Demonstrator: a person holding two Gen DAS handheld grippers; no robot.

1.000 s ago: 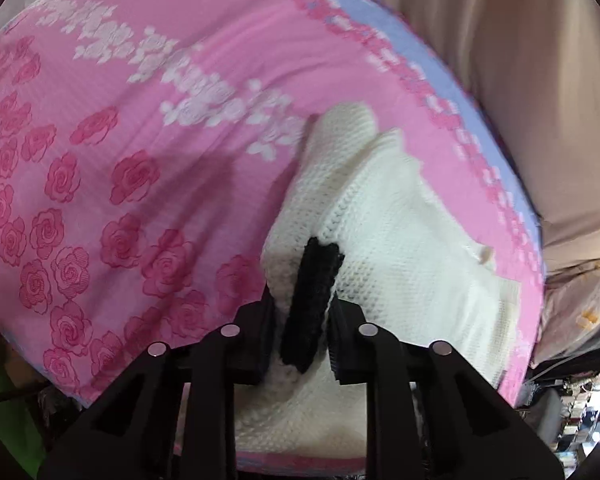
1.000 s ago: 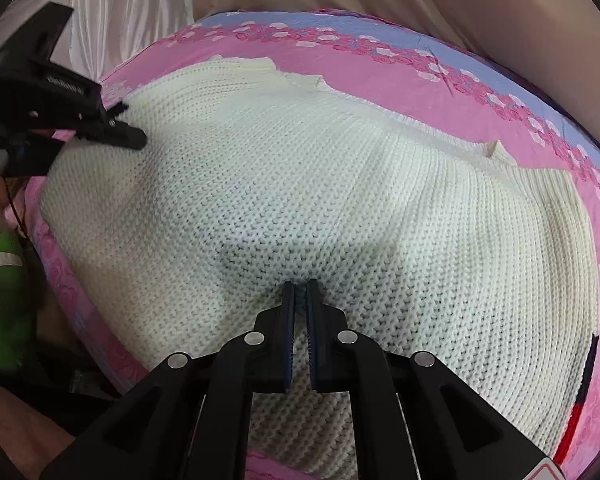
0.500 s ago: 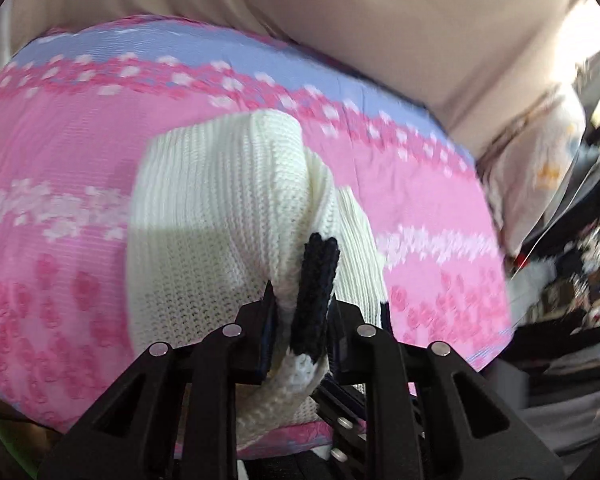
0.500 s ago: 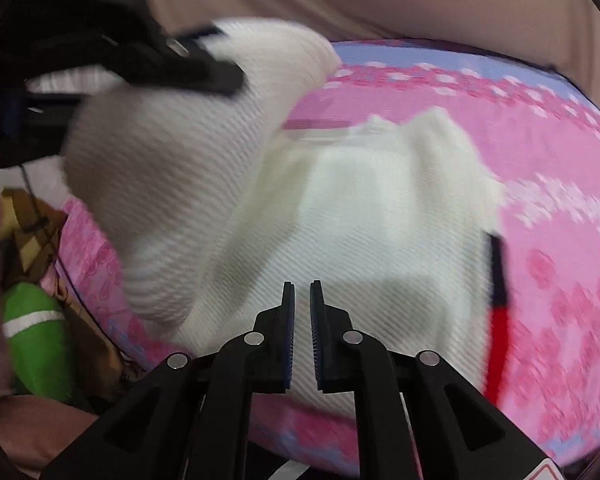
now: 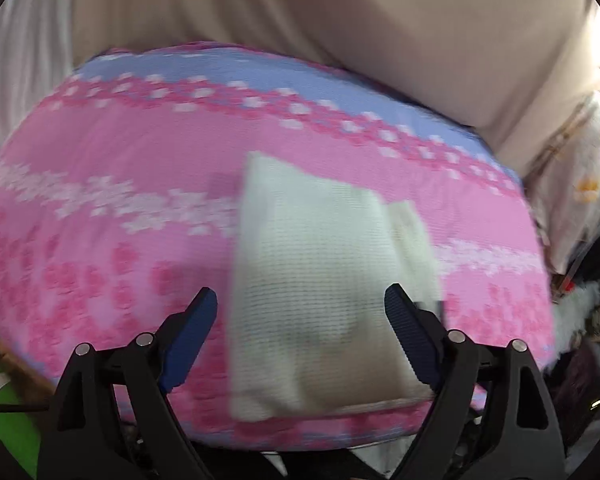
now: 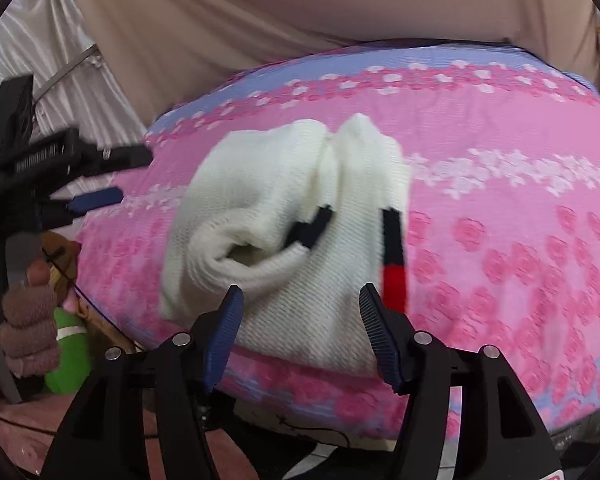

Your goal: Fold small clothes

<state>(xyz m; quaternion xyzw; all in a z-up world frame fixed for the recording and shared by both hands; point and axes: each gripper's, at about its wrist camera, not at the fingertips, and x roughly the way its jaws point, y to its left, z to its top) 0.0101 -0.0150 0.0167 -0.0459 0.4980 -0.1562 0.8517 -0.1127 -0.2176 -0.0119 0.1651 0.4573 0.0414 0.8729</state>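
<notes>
Cream knit sweater [image 6: 300, 216] lies folded on the pink flowered cover [image 6: 500, 184] of the tabletop, near the front edge and toward the left half of the cover in the right wrist view. Its left side is rolled over into a thick open tube; black cuff [image 6: 310, 226] sits on top near the middle, and a black-and-red band [image 6: 392, 252] runs down the right edge. Front hem of the sweater sits just inside the cover's front edge, not hanging over.

In the left wrist view the sweater [image 5: 312, 280] reads as a tidy upright rectangle w/ a narrower layer peeking out along its right side. Picture is blurred, so fine folds can't be made out.

Left tool [image 5: 300, 308] is spread wide, fingers either side of the sweater's lower part, gripping nothing. From the right wrist view the same tool [image 6: 100, 184] hangs off the left edge of the cover, apart from the sweater, w/ a hand [image 6: 28, 320] in a brown knit glove below it.

Right tool [image 6: 300, 316] is also wide open, nothing between its fingers, poised at the sweater's front hem; contact w/ the knit can't be told.

Plenty of bare cover to the right of and behind the sweater, up to the blue border strip [image 6: 380, 60]. Beige curtain [image 6: 260, 12] hangs behind the far edge. Something green [image 6: 66, 356] sits low at left, below the cover.
</notes>
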